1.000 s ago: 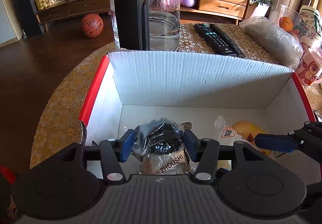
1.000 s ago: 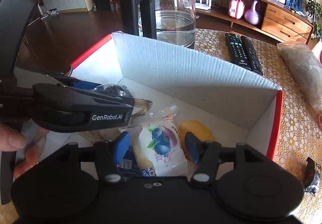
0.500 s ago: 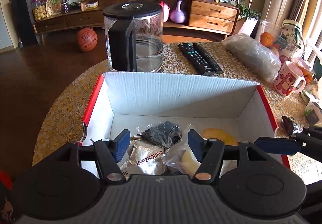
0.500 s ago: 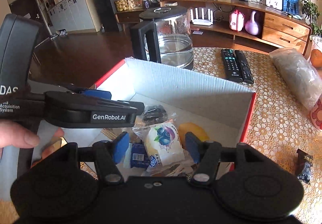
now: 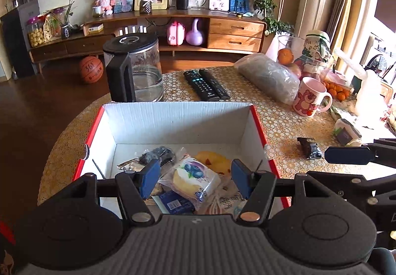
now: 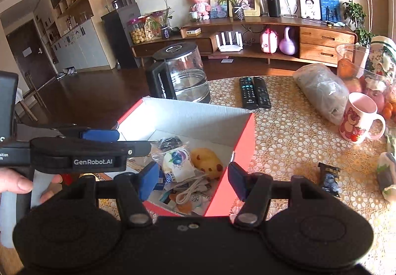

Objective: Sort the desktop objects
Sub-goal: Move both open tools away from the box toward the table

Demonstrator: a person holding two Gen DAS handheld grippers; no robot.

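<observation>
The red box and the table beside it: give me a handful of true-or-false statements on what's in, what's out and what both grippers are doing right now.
1. The left gripper is shut on a snack packet. False: it is open and holds nothing.
2. The blueberry packet lies inside the red box. True.
3. The small dark packet is already in the box. False: it lies on the tablecloth, to the right of the box.
4. The right gripper is open and empty. True.
5. The two remotes lie inside the box. False: they lie side by side on the table beyond it.
6. The glass kettle stands behind the box's far left corner. True.
</observation>
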